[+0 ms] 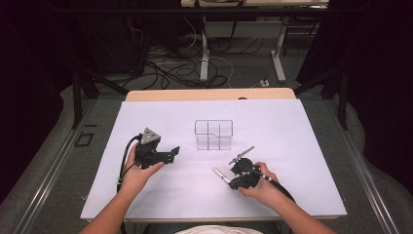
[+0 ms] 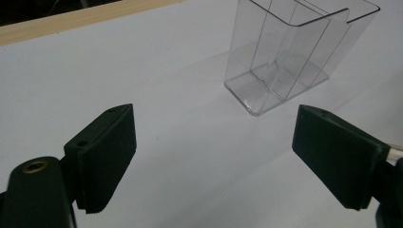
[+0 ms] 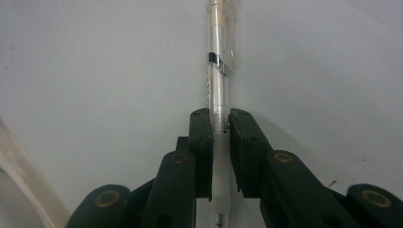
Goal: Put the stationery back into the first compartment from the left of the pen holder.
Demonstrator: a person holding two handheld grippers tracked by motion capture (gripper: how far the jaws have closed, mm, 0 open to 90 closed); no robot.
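Note:
A clear plastic organizer [image 1: 214,135] with several compartments stands empty on the middle of the white table top [image 1: 297,146]. In the left gripper view the organizer [image 2: 290,52] rises ahead and to the right. My left gripper [image 1: 173,153] [image 2: 214,137] hovers left of it, jaws wide open with nothing between them. Near the front, my right gripper [image 1: 233,181] [image 3: 220,118] is shut on a clear pen [image 1: 220,173] [image 3: 217,76], which pokes out past the fingertips toward the left in the high view. A second pen-like stick [image 1: 242,154] lies just beyond that gripper.
The table's wooden far edge [image 1: 209,94] runs behind the white sheet. Beyond it are desk legs [image 1: 204,53] and cables [image 1: 170,68] on the floor. Dark metal frame bars [image 1: 77,97] flank both sides of the table.

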